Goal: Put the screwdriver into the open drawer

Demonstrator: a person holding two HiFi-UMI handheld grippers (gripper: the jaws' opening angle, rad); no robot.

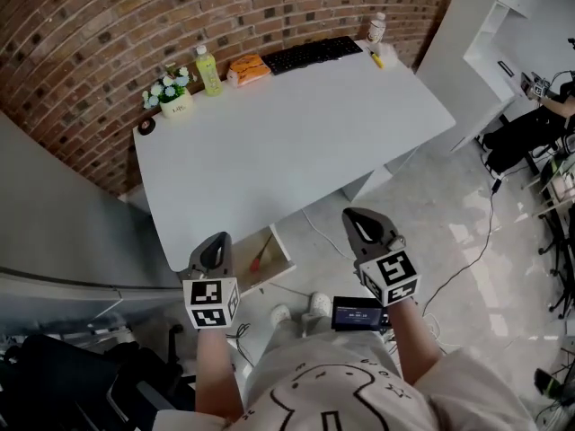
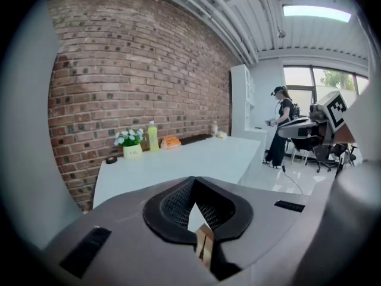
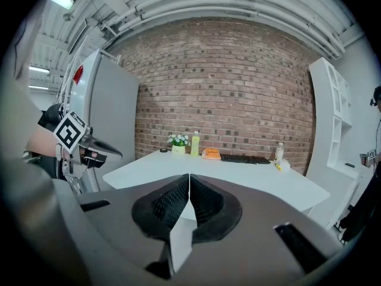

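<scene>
While both hands are hovering in front of the white table, the head view is showing the screwdriver lying inside the open drawer under the table's near edge. It's just beside the left gripper and well apart from the right gripper. Left gripper view: jaws are sitting pressed together, gripping nothing, pointing over the table toward the brick wall. Right gripper view: same deal, jaws are meeting at the tips, empty.
</scene>
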